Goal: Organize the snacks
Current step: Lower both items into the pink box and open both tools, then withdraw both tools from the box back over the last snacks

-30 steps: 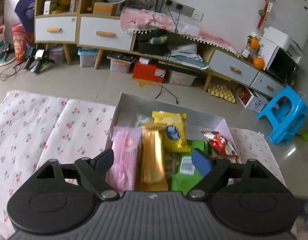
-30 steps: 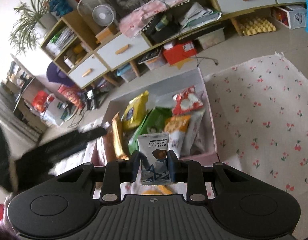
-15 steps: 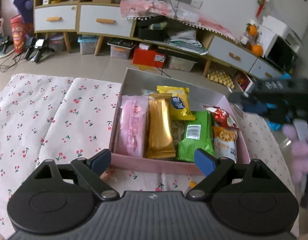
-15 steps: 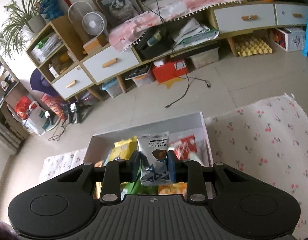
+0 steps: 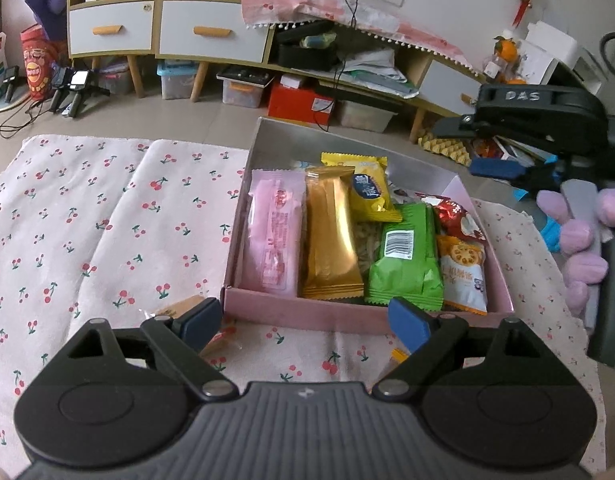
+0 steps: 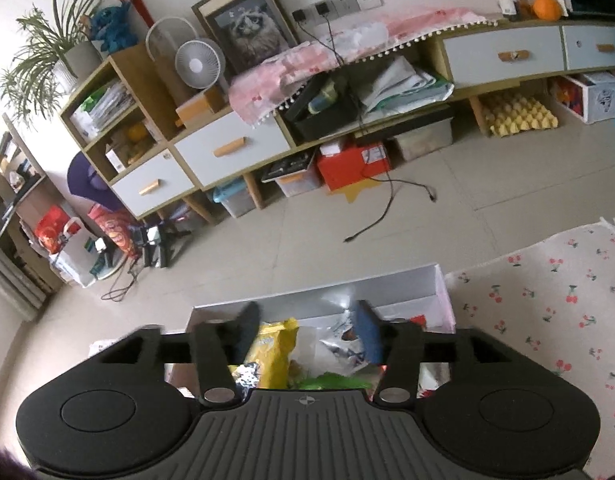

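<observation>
Here the left claw (image 5: pixel 303 320) hangs released before the pink cardboard box (image 5: pixel 307 314) of snack packets; the right claw (image 6: pixel 307 332) is opening above the box's far end, a silvery blue-printed packet (image 6: pixel 343 346) loose between its pads

My left hand-held gripper (image 5: pixel 303 322) is matte black: a ribbed grey-black body, two round domed housings, angled link arms on silver pivot screws, and blue pads (image 5: pixel 407 322) on the fingers. My right hand-held gripper (image 6: pixel 307 334) matches it; seen from the left camera, white letters "DAS" mark its top.
</observation>
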Motion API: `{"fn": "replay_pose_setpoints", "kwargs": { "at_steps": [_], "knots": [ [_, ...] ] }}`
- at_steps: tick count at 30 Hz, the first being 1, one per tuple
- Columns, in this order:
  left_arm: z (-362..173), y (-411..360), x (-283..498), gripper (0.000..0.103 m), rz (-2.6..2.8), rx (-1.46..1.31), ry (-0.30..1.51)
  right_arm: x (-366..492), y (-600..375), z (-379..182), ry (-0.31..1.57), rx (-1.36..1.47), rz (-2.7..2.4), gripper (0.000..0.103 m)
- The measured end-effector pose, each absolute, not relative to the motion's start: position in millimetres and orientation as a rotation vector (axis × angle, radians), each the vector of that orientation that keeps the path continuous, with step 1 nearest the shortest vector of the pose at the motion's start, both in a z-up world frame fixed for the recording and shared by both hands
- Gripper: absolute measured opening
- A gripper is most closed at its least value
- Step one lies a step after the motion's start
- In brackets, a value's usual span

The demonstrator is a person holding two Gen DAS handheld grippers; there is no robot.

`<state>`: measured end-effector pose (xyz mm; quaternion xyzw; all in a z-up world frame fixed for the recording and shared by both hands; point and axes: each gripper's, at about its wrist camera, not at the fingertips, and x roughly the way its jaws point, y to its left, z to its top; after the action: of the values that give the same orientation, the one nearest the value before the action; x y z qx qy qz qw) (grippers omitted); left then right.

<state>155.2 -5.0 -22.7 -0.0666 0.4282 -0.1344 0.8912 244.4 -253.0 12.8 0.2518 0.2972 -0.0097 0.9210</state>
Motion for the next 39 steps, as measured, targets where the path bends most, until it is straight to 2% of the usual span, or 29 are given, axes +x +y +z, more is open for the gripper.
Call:
{"fn": "replay_pose_setpoints", "kwargs": {
  "at_steps": [5,7,12,20,22,28,36,39],
  "knots": [
    [-18.5,-6.7,150.3,0.093,-0.266,-0.118,0.87,229.7,-253.3,18.5,0.612,0.49,-0.018,0.066],
    [-15.8,-5.8,147.3,0.094,-0.265,-0.113,0.865,218.7,-252.9,21.3,0.603,0.48,-0.018,0.075],
    [-7.2,1.2,138.8,0.097,-0.233,-0.118,0.855,190.7,-255.4,25.7,0.6,0.483,-0.018,0.084],
    [4.5,10.6,117.6,0.099,-0.21,-0.079,0.857,146.7,-248.6,23.2,0.634,0.397,-0.06,0.087],
    [7.2,13.5,112.0,0.099,-0.203,-0.056,0.854,134.2,-245.3,20.6,0.641,0.389,-0.064,0.092],
    [9.4,24.9,100.1,0.1,-0.177,-0.035,0.85,104.8,-233.5,11.7,0.659,0.344,-0.058,0.093],
    [-12.8,39.6,89.8,0.102,-0.091,-0.054,0.815,78.7,-220.5,-15.8,0.688,0.318,-0.107,0.096],
    [-23.8,41.5,92.7,0.102,-0.053,-0.084,0.845,79.8,-212.4,-26.5,0.755,0.298,-0.123,0.096]
  ]
}}
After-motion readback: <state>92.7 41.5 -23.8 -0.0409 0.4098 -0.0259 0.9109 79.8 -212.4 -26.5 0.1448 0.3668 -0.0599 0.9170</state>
